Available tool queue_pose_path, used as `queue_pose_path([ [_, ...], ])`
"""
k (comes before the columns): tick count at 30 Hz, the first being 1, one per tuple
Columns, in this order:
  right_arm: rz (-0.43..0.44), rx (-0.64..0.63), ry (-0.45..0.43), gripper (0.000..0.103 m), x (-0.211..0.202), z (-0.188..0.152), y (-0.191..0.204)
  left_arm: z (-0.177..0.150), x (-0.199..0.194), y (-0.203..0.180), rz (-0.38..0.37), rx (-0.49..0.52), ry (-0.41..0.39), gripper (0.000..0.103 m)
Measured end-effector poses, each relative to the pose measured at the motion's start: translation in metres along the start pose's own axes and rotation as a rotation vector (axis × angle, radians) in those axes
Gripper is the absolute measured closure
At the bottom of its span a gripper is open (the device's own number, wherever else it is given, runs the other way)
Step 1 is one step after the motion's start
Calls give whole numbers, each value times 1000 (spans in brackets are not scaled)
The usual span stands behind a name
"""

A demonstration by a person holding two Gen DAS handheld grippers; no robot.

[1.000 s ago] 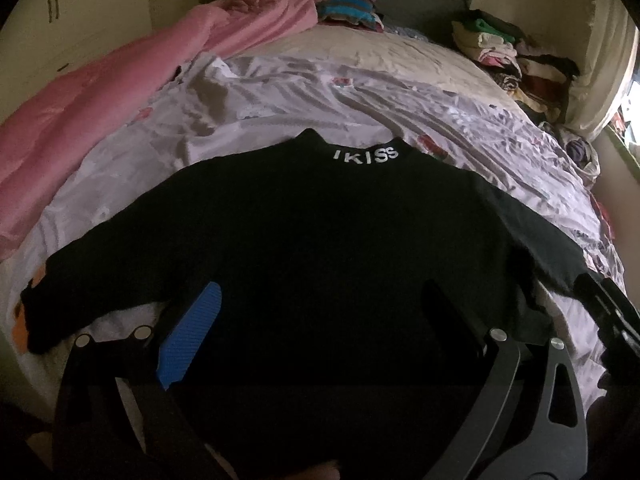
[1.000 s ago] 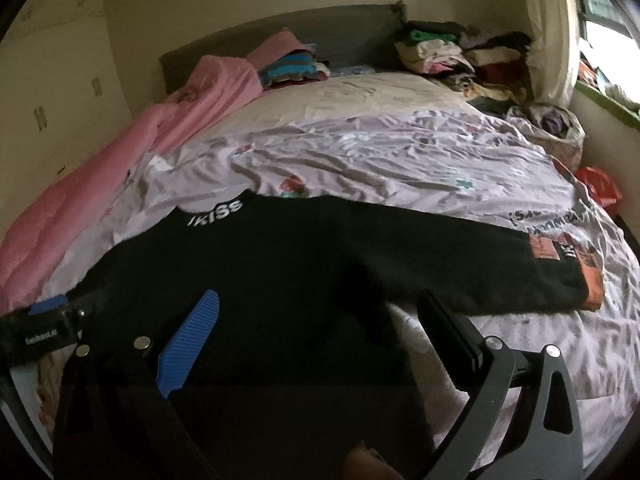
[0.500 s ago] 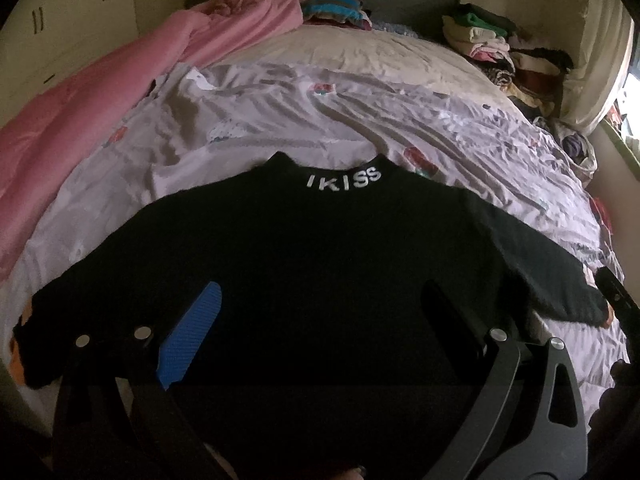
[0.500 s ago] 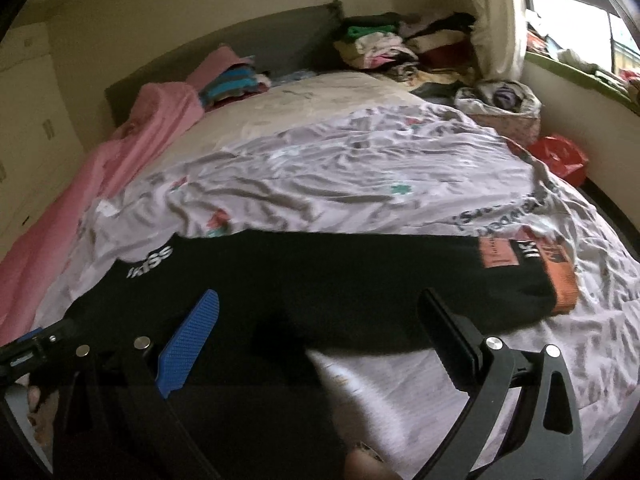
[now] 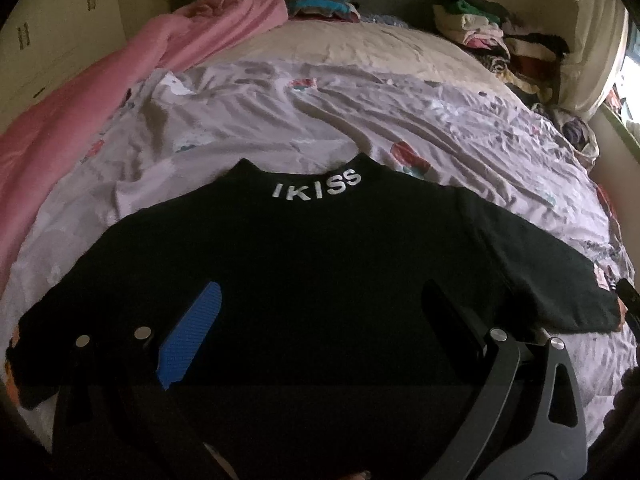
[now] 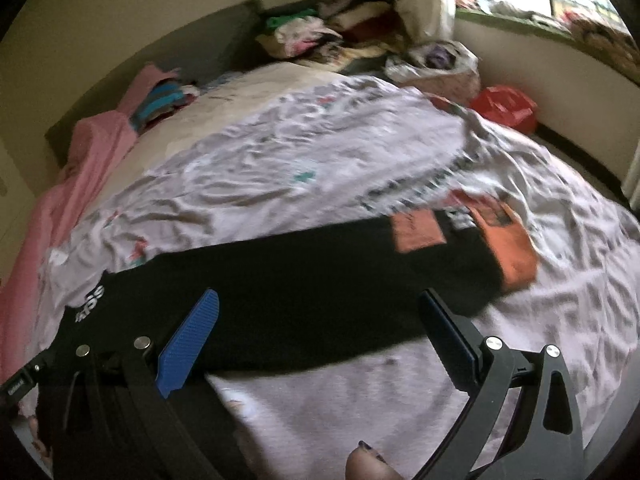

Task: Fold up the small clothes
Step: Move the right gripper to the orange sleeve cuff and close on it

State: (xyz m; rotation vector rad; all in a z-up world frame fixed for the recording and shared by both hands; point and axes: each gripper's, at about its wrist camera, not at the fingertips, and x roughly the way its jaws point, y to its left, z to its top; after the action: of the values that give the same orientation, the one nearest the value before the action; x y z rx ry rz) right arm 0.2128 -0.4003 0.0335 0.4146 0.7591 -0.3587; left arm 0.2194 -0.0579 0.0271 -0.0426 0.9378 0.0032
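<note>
A: What writing can you read?

B: White capitals "IKISS" [image 5: 316,188] across the collar of the black sweater [image 5: 304,280], at about twelve o'clock of the garment in the left wrist view. The right wrist view catches only the tail of those letters, near nine o'clock. The orange patches [image 6: 418,230] on the sleeve cuff carry dark lettering too blurred to read.

A: Where does the sweater lie?

B: Flat on the lilac patterned bedsheet [image 5: 360,120], sleeves spread to either side. Its right sleeve [image 6: 360,280] stretches toward three o'clock, ending in an orange cuff [image 6: 516,248].

A: And the tongs?

B: The left gripper [image 5: 320,332] hovers over the sweater's body, jaws spread wide, holding nothing. The right gripper [image 6: 320,332] is likewise agape and empty, above the sleeve and the bare sheet.

A: Anything else?

B: A pink quilt [image 5: 100,92] along ten o'clock, piled clothes [image 5: 492,36] near one o'clock, and a red bag [image 6: 506,108] on the floor in the right wrist view.
</note>
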Motion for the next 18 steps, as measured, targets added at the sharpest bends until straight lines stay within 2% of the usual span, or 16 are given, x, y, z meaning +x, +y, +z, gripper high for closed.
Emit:
queue_pose_path([
  [7,-43,128,50,4,16,-7,-47,1,22,-8,0,2,19,9],
  [13,-76,176,77,4,33,-6,-73,-4,43,-8,-4,-10,37,9],
  [18,-67,247,110,4,57,-3,-96,-16,60,-4,8,-21,47,9],
])
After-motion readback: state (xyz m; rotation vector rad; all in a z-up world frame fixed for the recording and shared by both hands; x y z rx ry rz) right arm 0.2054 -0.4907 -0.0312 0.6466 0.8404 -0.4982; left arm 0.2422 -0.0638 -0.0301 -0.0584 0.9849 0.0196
